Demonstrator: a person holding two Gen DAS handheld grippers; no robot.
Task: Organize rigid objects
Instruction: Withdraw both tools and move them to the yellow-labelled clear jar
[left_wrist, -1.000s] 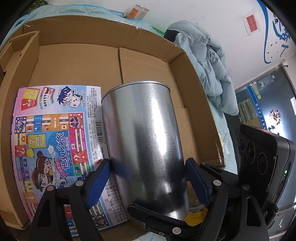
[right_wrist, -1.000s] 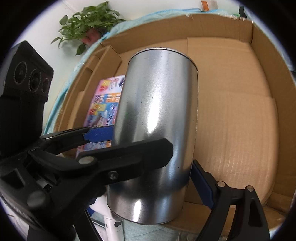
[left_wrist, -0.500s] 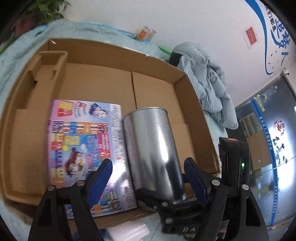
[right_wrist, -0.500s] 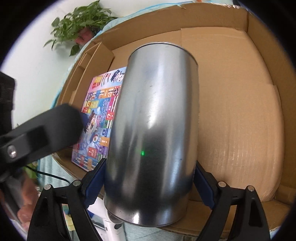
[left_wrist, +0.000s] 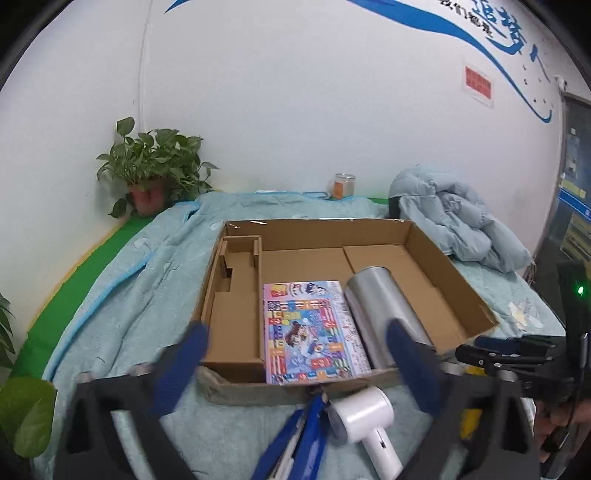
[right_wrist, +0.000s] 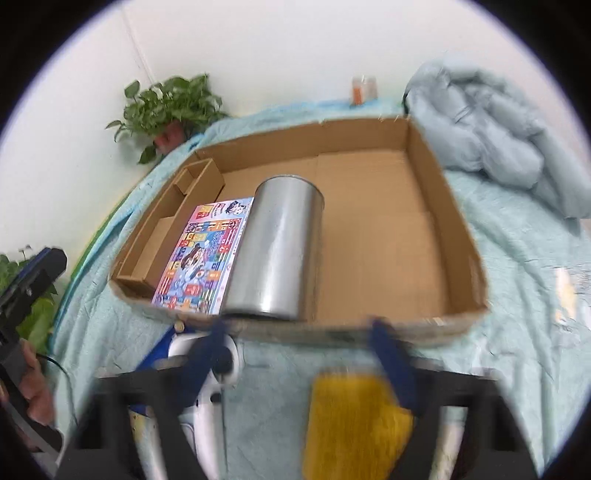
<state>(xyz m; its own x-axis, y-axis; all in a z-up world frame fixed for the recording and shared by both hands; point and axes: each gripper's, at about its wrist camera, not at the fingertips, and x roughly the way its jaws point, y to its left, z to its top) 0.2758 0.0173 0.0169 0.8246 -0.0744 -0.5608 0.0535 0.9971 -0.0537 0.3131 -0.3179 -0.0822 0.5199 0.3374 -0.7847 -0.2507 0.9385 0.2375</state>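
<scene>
The metal can (left_wrist: 388, 317) lies on its side in the cardboard box (left_wrist: 448, 258), touching the right edge of the flat game box (left_wrist: 312, 328), with bare cardboard to its right. Both grippers are clear of it and back over the near edge of the box. The left gripper (left_wrist: 295, 365) has just been closing but its fingers are spread with nothing between them. The right gripper (right_wrist: 303, 354) has also just been closing; its blurred fingers show a gap in its own view, though in the left view they look nearly pressed together, and it grips nothing. So the can's placing looks done, and the step in hand is the turn to the next object. On the blue cloth (left_wrist: 155, 280) just before the box lie a white handled device (left_wrist: 364, 413), a blue flat thing (left_wrist: 303, 432) beside it and a yellow brush-like item (right_wrist: 354, 417), none yet packed. The next move calls for one gripper to open wide, come down on one of these, likely the white device by its barrel, and carry it to the free floor right of the can.
</scene>
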